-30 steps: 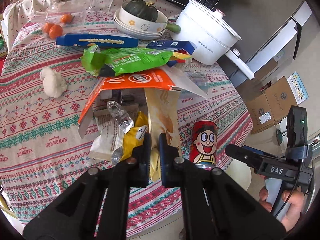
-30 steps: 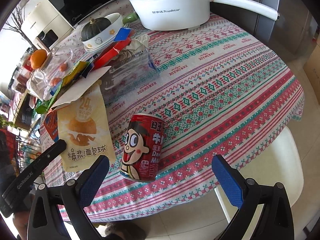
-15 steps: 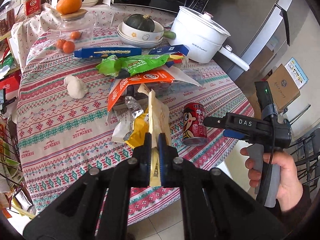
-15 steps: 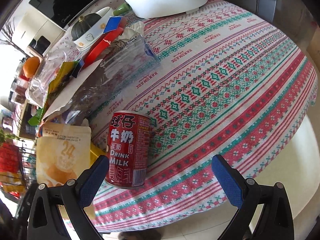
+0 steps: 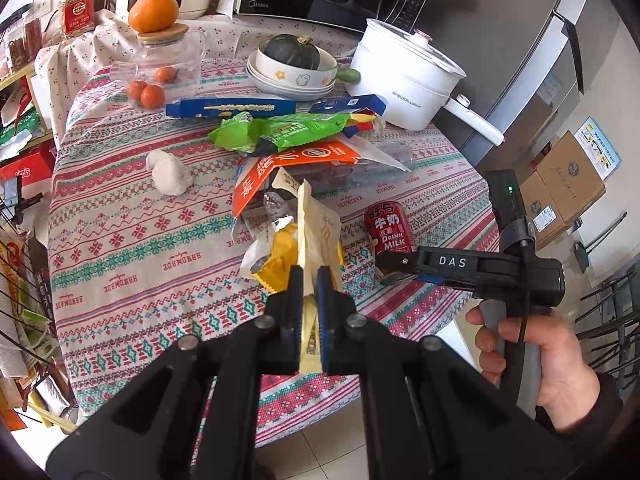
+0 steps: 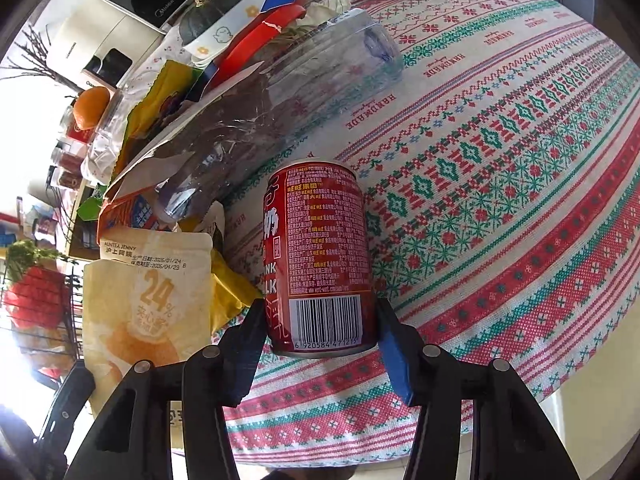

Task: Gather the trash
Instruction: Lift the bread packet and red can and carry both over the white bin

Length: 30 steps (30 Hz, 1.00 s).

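Two grippers are in my hands, one on each side. My left gripper (image 5: 310, 280) is squeezed tight on a pale yellow snack bag (image 5: 316, 232). The bag sticks up from between the two fingers, and its lower end hangs out below them. It is lifted a bit above the pile of trash on the round table (image 5: 120, 248).

My right gripper (image 6: 320, 332) is down around a red milk can (image 6: 320, 256). The can stands upright on the cloth near the table's edge. My right fingers have just been closing in, and the can sits between them. The blue pads (image 6: 394, 356) are right at the can's sides near its bottom. The left one seems to touch it, but I cannot tell if both press on it yet.

In the left camera I see my right hand (image 5: 536, 352) holding its black handle, with the finger reaching across the front of the can.

More trash lies in the middle of the table: an orange wrapper (image 5: 288, 164), a green bag (image 5: 280, 132), a squashed clear bottle (image 6: 280, 120) and a small yellow packet (image 5: 280, 256). Behind them stand a white pot (image 5: 404, 80), a bowl with a dark squash (image 5: 292, 64) and a glass jar with an orange (image 5: 154, 6) on its lid.
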Each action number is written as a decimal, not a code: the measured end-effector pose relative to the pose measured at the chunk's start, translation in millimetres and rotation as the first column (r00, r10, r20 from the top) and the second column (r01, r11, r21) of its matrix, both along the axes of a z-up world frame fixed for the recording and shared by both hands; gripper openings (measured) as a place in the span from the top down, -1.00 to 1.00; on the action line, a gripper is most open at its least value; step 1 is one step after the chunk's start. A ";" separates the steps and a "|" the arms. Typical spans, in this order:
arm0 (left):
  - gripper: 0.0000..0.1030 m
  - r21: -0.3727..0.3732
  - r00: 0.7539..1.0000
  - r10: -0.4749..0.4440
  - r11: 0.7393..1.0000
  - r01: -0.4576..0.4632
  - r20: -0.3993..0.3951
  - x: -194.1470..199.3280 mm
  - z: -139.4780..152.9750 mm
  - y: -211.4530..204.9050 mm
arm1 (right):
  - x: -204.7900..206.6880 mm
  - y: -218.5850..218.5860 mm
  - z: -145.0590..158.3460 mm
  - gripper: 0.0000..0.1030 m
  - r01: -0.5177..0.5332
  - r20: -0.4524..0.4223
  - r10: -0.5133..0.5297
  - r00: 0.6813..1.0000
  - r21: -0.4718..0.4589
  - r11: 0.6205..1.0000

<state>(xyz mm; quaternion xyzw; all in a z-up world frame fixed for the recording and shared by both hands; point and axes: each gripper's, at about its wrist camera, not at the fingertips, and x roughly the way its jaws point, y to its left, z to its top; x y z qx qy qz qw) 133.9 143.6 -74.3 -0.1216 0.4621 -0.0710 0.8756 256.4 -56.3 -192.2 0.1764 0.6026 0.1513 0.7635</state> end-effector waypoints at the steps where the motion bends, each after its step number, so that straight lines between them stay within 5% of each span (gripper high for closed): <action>1: 0.86 -0.005 1.000 -0.001 1.000 0.001 0.002 -0.4 0.7 -0.5 | -1.6 -2.3 2.4 -0.05 0.002 0.002 -0.002 1.000 0.009 1.000; 15: 1.00 -0.019 0.992 -0.122 0.992 0.122 0.027 -2.1 8.7 -45.1 | -36.4 -67.2 54.3 -0.04 0.012 0.117 -0.015 0.993 0.025 1.000; 23: 0.97 0.026 0.984 -0.173 0.984 0.174 -0.049 9.1 -9.6 -66.2 | -48.5 -138.0 58.3 -0.04 0.096 0.102 -0.099 0.990 0.041 0.995; 25: 0.58 -0.030 0.979 -0.174 0.985 0.172 -0.104 11.6 -12.8 -63.9 | -51.0 -148.1 58.5 -0.04 0.111 0.100 -0.115 0.988 0.042 0.993; 26: 0.07 -0.069 0.980 -0.159 0.986 0.151 -0.118 10.3 -12.0 -61.2 | -52.5 -152.9 58.4 -0.04 0.117 0.098 -0.121 0.988 0.044 0.992; 28: -0.64 -0.085 0.978 -0.170 0.983 0.161 -0.123 4.3 -13.8 -69.6 | -55.2 -159.6 57.8 -0.04 0.122 0.092 -0.126 0.988 0.050 0.991; 30: -0.66 0.022 0.957 -0.223 0.973 0.231 -0.185 2.5 -31.0 -95.8 | -57.2 -163.3 58.1 -0.04 0.120 0.090 -0.125 0.988 0.057 0.991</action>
